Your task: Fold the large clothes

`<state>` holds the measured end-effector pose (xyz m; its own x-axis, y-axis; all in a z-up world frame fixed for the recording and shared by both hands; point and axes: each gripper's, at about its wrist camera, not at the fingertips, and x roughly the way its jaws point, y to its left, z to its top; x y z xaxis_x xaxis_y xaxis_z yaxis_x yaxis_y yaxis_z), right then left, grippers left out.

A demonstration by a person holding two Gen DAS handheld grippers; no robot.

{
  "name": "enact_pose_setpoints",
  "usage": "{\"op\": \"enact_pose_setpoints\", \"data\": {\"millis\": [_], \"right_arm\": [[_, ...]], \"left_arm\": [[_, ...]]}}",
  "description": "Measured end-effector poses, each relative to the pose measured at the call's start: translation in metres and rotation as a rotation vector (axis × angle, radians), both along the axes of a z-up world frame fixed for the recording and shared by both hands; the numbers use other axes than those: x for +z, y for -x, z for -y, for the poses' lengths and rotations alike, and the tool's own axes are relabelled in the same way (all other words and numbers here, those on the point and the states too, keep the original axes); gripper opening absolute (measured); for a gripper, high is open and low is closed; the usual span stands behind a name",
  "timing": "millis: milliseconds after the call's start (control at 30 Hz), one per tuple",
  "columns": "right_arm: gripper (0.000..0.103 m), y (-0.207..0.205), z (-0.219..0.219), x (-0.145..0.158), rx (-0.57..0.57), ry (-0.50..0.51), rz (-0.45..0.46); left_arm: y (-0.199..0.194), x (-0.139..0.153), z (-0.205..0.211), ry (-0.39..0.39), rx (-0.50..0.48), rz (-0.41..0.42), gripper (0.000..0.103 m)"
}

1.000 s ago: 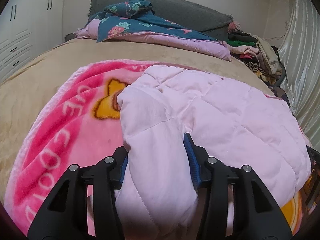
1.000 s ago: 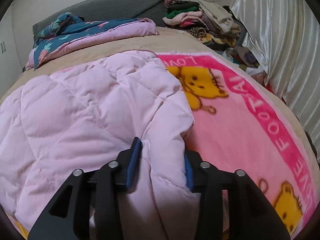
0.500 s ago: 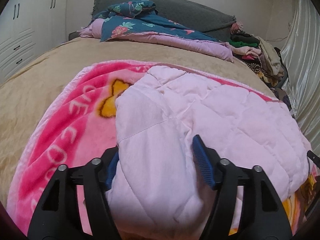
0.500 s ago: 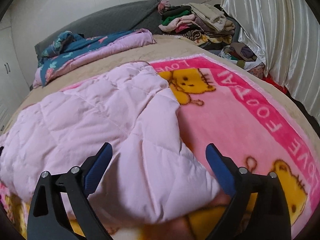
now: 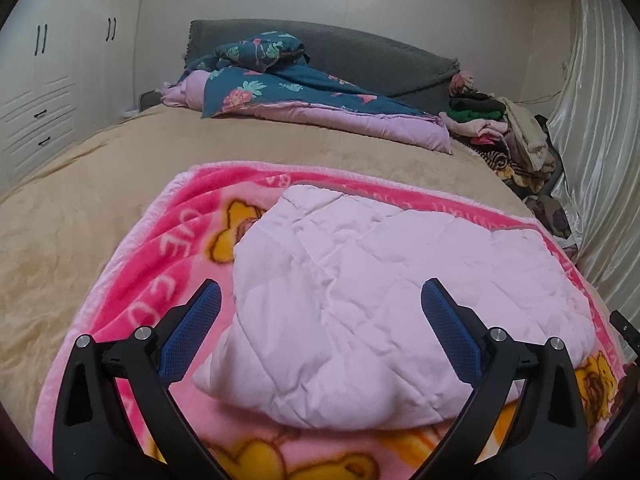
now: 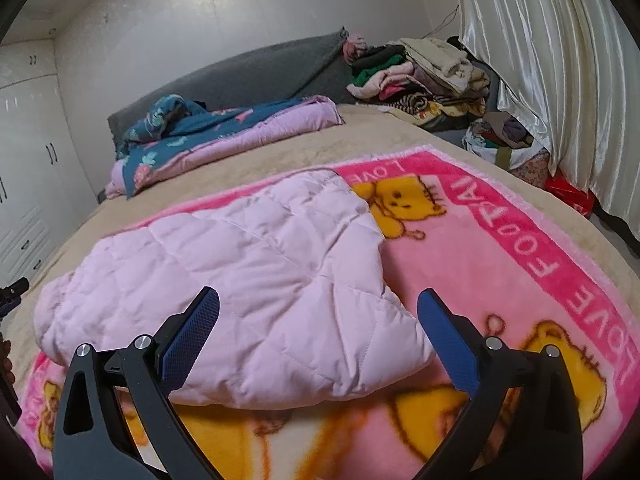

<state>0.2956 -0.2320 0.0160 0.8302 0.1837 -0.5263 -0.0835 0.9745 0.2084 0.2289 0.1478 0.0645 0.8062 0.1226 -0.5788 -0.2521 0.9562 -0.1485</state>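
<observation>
A pale pink quilted jacket (image 5: 384,280) lies folded into a rough rectangle on a pink cartoon-bear blanket (image 5: 160,280). It also shows in the right wrist view (image 6: 248,280), on the same blanket (image 6: 520,272). My left gripper (image 5: 320,312) is open and empty, raised just above the jacket's near left edge. My right gripper (image 6: 318,316) is open and empty, above the jacket's near right corner. Neither gripper touches the jacket.
The blanket lies on a tan bedspread (image 5: 100,184). A blue floral and lilac quilt (image 5: 304,96) lies by the grey headboard (image 5: 380,56). A pile of clothes (image 6: 424,72) stands at the far right beside a white curtain (image 6: 560,60). White wardrobes (image 5: 40,92) stand at left.
Both grippers were shut on the jacket's near edge a second ago. They have opened, let the jacket drop onto the blanket, and pulled back and up.
</observation>
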Motion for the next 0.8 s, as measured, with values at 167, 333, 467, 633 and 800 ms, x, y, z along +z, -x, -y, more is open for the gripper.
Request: {"op": "enact_pose_setpoints", "data": {"millis": [167, 333, 467, 633, 800], "right_arm": [[0.099, 0.018, -0.005, 0.009, -0.001, 0.028, 0.046], [0.099, 0.032, -0.008, 0.012, 0.018, 0.037, 0.063], [0.099, 0.040, -0.006, 0.009, 0.020, 0.026, 0.057], [0.099, 0.042, -0.003, -0.008, 0.003, 0.002, 0.011], [0.099, 0.039, 0.000, -0.031, -0.028, -0.033, -0.052]], "left_arm": [[0.015, 0.004, 0.008, -0.018, 0.005, -0.003, 0.094], [0.024, 0.005, 0.014, -0.044, 0.009, -0.007, 0.094], [0.031, -0.004, 0.014, -0.012, 0.020, -0.019, 0.094], [0.034, -0.036, 0.006, 0.065, 0.047, -0.098, 0.094], [0.030, -0.058, -0.005, 0.184, 0.065, -0.132, 0.094]]}}
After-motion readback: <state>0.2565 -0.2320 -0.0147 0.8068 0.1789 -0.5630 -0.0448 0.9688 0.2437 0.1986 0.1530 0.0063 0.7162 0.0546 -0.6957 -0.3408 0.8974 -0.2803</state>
